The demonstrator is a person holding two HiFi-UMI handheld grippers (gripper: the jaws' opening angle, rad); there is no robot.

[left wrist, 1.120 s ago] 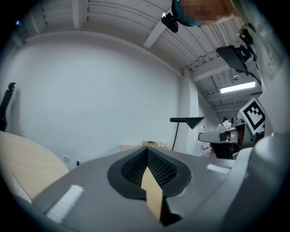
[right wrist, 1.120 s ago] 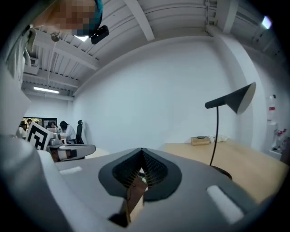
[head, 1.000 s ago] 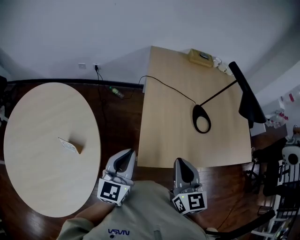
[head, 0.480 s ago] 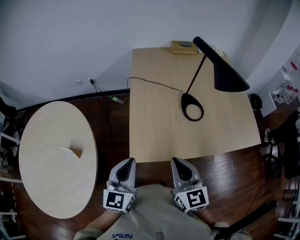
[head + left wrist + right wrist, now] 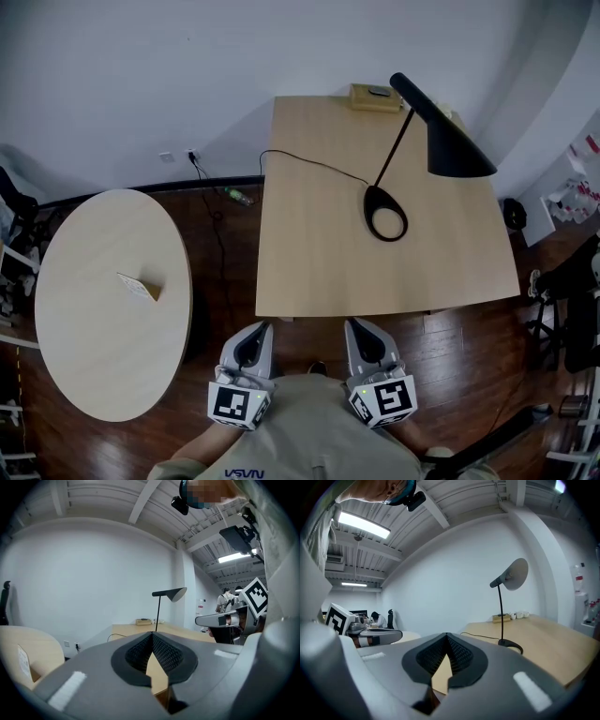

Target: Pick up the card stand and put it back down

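The card stand (image 5: 141, 287) is a small wooden wedge with a white card, standing on the round table (image 5: 103, 356) at the left. It also shows at the left gripper view's edge, the card stand (image 5: 23, 662). My left gripper (image 5: 256, 326) and right gripper (image 5: 357, 322) are side by side close to my body, over the dark floor just short of the rectangular table (image 5: 319, 262). Both are far from the card stand. The left gripper (image 5: 152, 633) is shut and empty. The right gripper (image 5: 446, 634) is shut and empty too.
A black desk lamp (image 5: 441, 141) with a ring base (image 5: 385, 225) and a trailing cable (image 5: 309, 165) stands on the rectangular table, with a yellowish box (image 5: 375, 97) at its far edge. A bottle (image 5: 236, 195) lies on the floor by the wall. Chairs and clutter stand at the right.
The head view has swung, so the rectangular table now lies square ahead and the round table sits further left. Both grippers have shifted sideways together and stayed shut. The card stand has not moved.
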